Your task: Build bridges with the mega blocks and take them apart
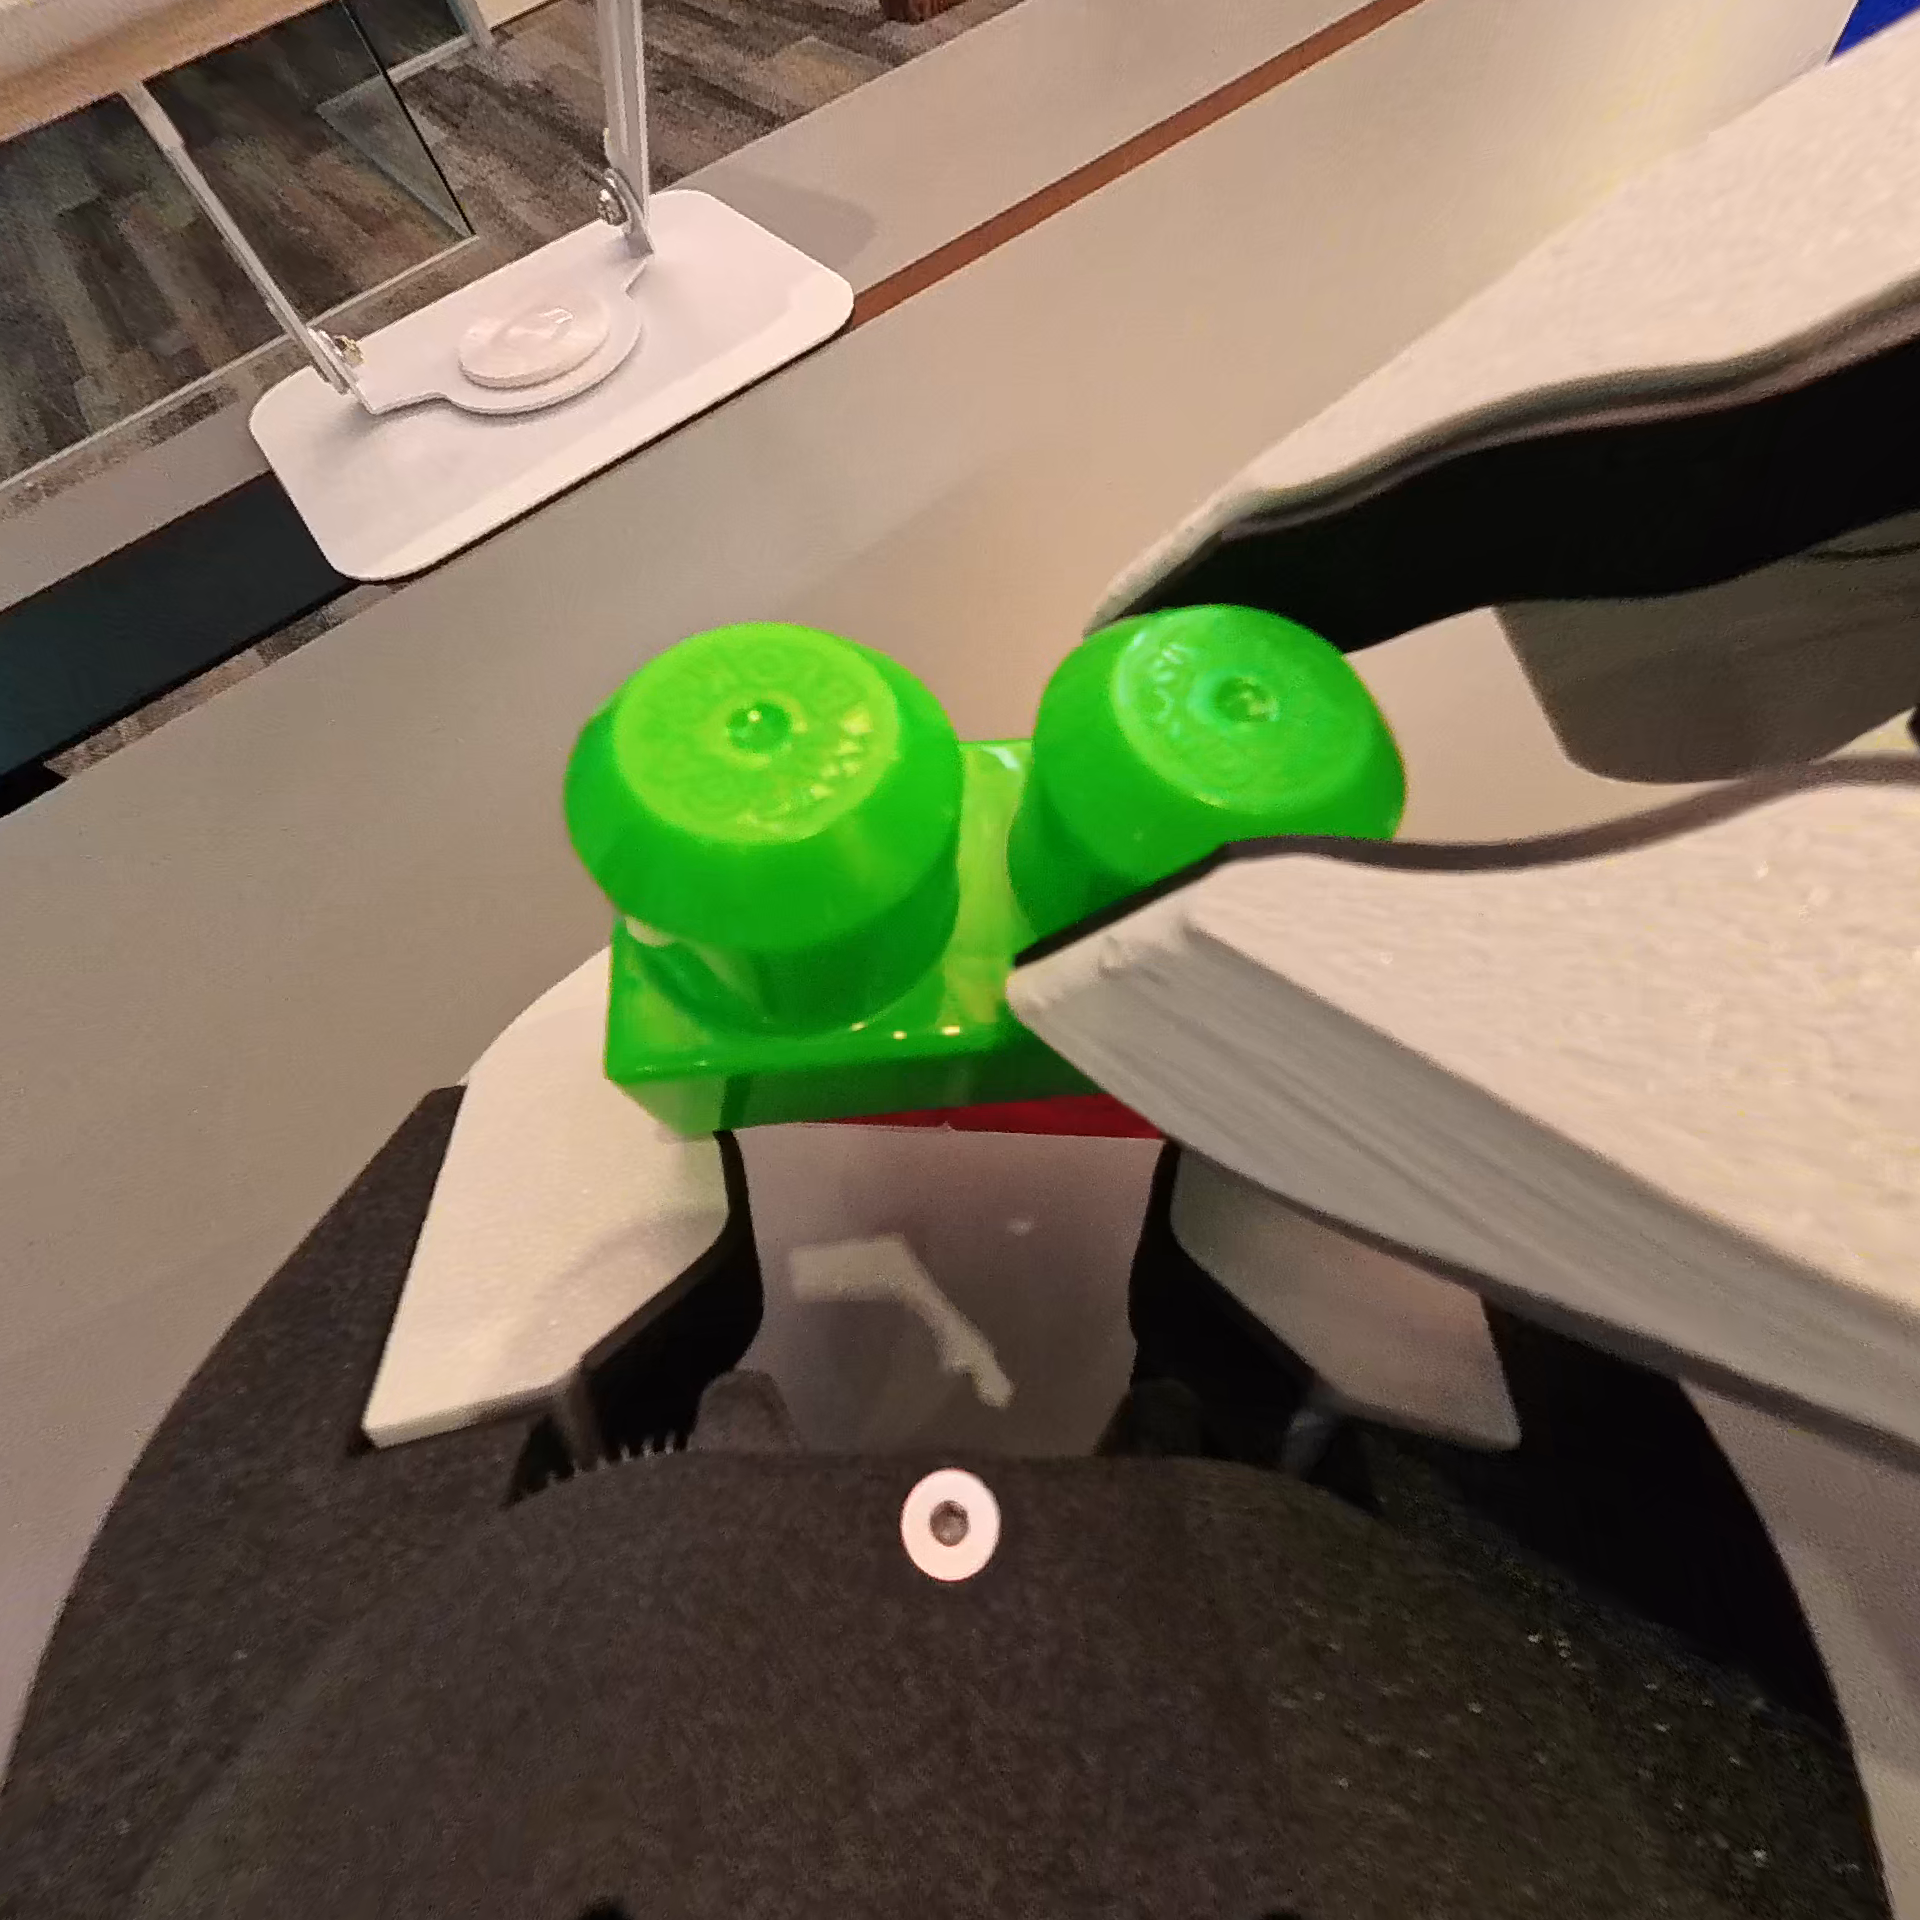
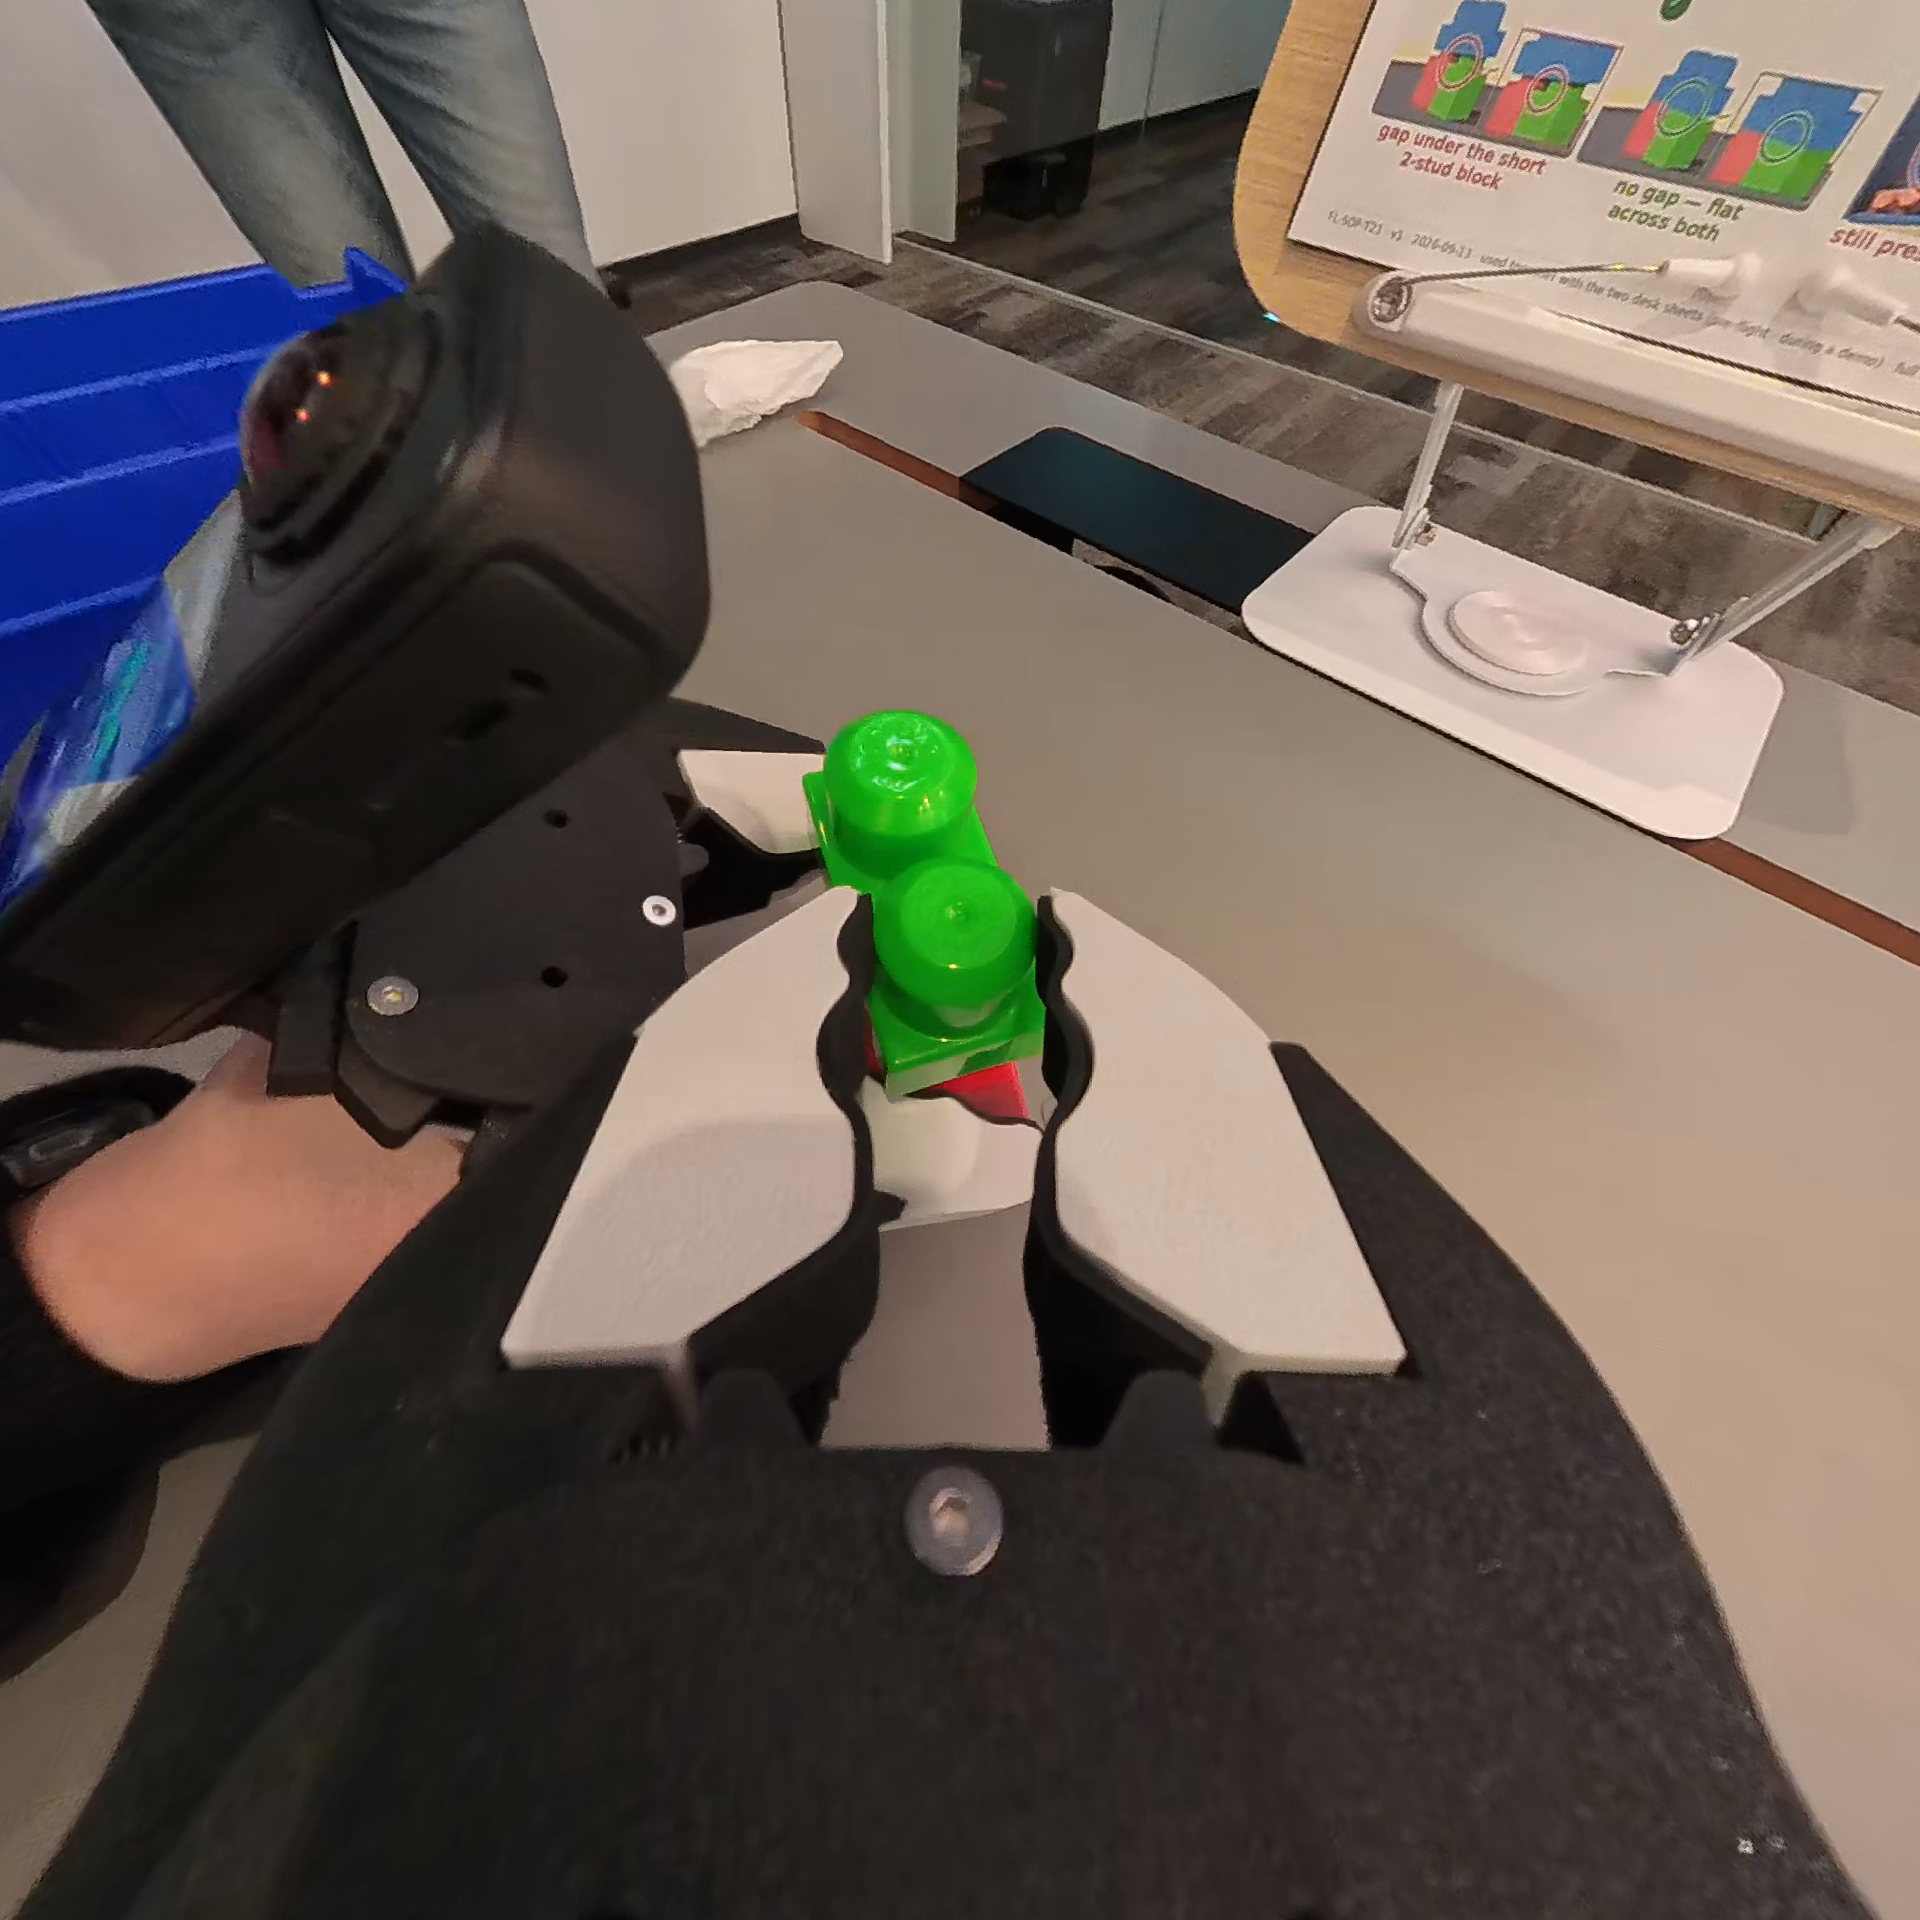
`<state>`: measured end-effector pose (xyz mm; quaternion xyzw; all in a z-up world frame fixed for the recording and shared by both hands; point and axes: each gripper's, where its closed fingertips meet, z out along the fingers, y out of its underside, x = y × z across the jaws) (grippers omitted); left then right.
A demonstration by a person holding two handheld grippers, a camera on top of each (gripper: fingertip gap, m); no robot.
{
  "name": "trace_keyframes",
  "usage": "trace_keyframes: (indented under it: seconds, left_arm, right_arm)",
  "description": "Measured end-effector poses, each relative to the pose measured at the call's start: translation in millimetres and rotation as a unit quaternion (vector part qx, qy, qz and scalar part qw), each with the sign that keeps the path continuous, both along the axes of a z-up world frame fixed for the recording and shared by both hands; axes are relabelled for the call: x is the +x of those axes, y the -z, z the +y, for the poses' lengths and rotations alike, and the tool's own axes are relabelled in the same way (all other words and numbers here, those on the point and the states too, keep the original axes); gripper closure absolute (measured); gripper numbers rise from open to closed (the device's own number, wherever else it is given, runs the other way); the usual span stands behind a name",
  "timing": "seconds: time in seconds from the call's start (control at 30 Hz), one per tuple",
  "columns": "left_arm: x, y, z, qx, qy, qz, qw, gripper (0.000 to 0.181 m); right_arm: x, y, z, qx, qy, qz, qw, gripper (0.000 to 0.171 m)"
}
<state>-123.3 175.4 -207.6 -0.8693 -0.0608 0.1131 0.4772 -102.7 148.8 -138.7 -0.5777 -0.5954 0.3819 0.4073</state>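
The right gripper (image 2: pixel 951 997) has its jaws clamped on the near peg of a green block (image 2: pixel 925 904), one white finger on each side of it. The green block has two round pegs on top and sits on a red block (image 2: pixel 987 1091), only a sliver of which shows beneath it.

The left gripper (image 1: pixel 940 1132) reaches in from the other side; its jaws stand on either side of the stacked blocks' lower part, but the blocks hide the tips, so I cannot tell whether they are gripping. A hand (image 2: pixel 260 1226) holds that gripper.

Below lies a grey surface (image 2: pixel 1351 987). Farther off on it stand a white stand base (image 2: pixel 1507 675) carrying a wooden board with a picture sheet (image 2: pixel 1558 135), and a crumpled white cloth (image 2: pixel 748 379). A blue bin (image 2: pixel 94 436) sits at the left.
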Motion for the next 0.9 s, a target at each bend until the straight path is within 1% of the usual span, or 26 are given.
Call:
trace_keyframes:
  seconds: [0.03,0.2,0.43,0.6,0.63,0.7,0.73,0.8,0.9]
  left_arm:
    - [0.4,-0.1,-0.1,0.002,0.002,-0.003,1.000,0.093]
    - [1.9,1.1,-1.0,0.006,0.005,-0.009,1.000,0.093]
    - [5.2,-3.0,0.9,0.011,0.015,0.002,1.000,0.094]
    - [7.7,-7.5,1.4,0.019,0.021,0.005,1.000,0.094]
    - [8.2,-8.2,1.5,0.021,0.022,0.006,1.000,0.092]
    - [9.1,-10.6,1.2,0.026,0.023,0.006,0.999,0.093]
    - [9.6,-11.7,0.9,0.028,0.024,0.005,0.999,0.093]
    - [10.1,-13.2,0.3,0.032,0.025,0.002,0.999,0.093]
    - [10.6,-16.5,0.6,0.042,0.025,0.001,0.999,0.092]
  right_arm:
    - [0.6,0.5,-0.5,-0.003,-0.006,-0.001,1.000,0.142]
    - [3.6,5.4,-3.4,-0.015,-0.034,-0.013,0.999,0.142]
    - [4.7,2.7,-4.8,0.031,-0.046,-0.024,0.998,0.142]
    - [6.9,-0.3,-5.9,0.023,-0.060,-0.027,0.998,0.142]
    - [7.1,-0.5,-7.6,0.016,-0.067,-0.029,0.997,0.140]
    - [7.6,1.5,-10.0,0.007,-0.074,-0.037,0.997,0.130]
    - [7.6,1.8,-10.6,0.009,-0.076,-0.037,0.996,0.128]
    - [8.3,0.3,-12.2,0.012,-0.082,-0.030,0.996,0.127]
    - [8.7,-4.0,-14.5,-0.017,-0.087,-0.015,0.996,0.128]
